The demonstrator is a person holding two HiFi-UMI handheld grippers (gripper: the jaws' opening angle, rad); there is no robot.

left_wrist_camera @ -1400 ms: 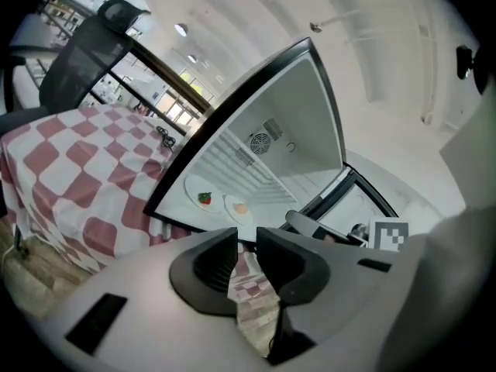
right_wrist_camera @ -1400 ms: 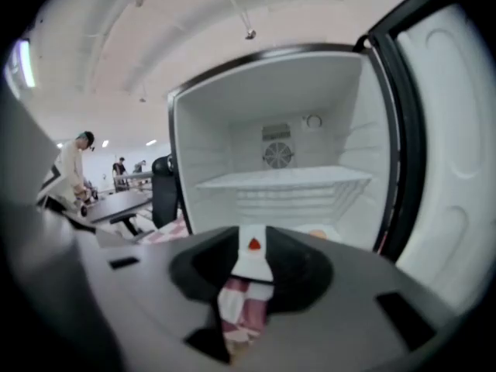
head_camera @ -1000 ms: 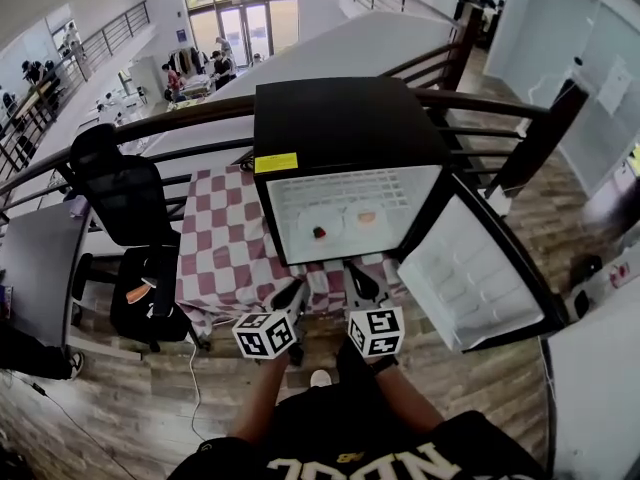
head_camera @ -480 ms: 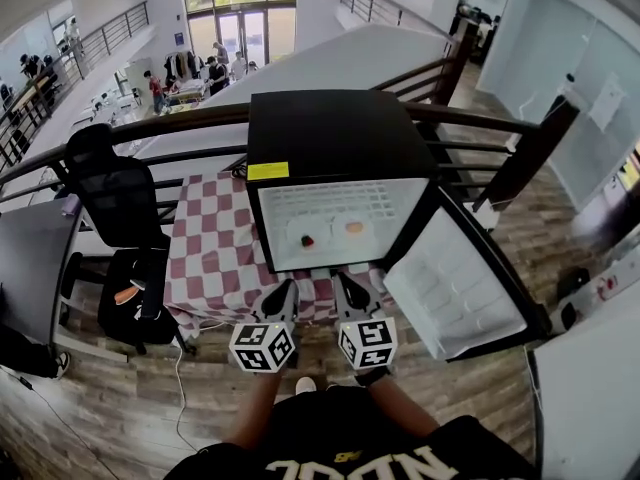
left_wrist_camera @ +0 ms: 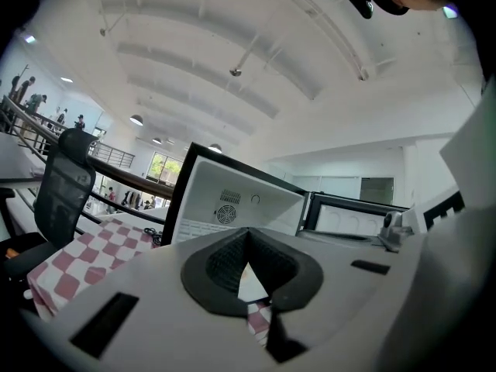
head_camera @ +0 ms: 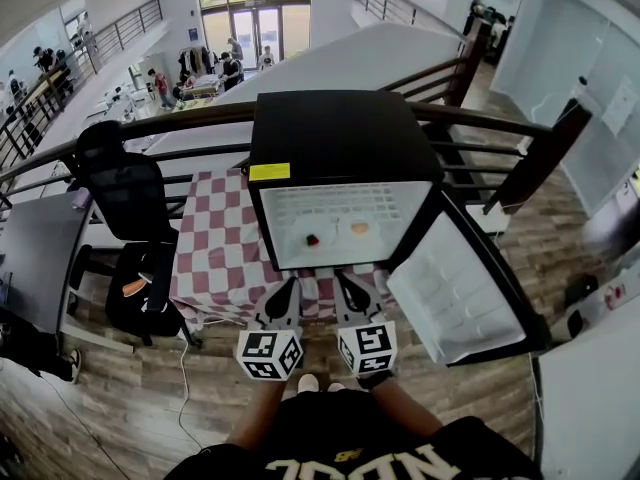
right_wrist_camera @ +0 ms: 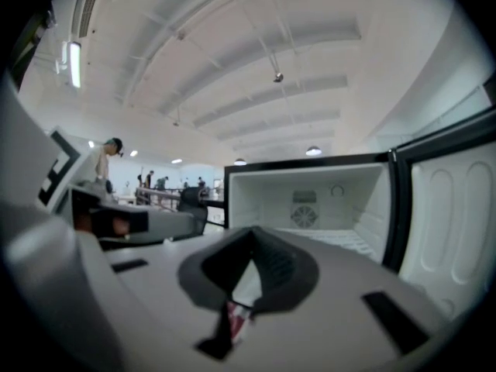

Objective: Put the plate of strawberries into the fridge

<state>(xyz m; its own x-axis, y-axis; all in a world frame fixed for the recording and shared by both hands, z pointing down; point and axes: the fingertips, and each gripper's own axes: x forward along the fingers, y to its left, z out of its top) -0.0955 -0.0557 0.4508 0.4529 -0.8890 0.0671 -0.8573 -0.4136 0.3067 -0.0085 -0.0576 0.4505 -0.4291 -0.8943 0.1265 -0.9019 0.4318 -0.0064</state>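
The white strawberry plate point(head_camera: 314, 238) sits inside the black fridge point(head_camera: 340, 133), so my closed, empty fingers point(head_camera: 284, 304) must next shut its door point(head_camera: 462, 290).

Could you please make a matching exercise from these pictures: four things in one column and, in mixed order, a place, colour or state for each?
1 fridge door
2 office chair
3 tablecloth
4 plate of strawberries

A red and white checks
B inside the fridge
C black, at the left
D swung open

Pairs: 1-D, 2-C, 3-A, 4-B
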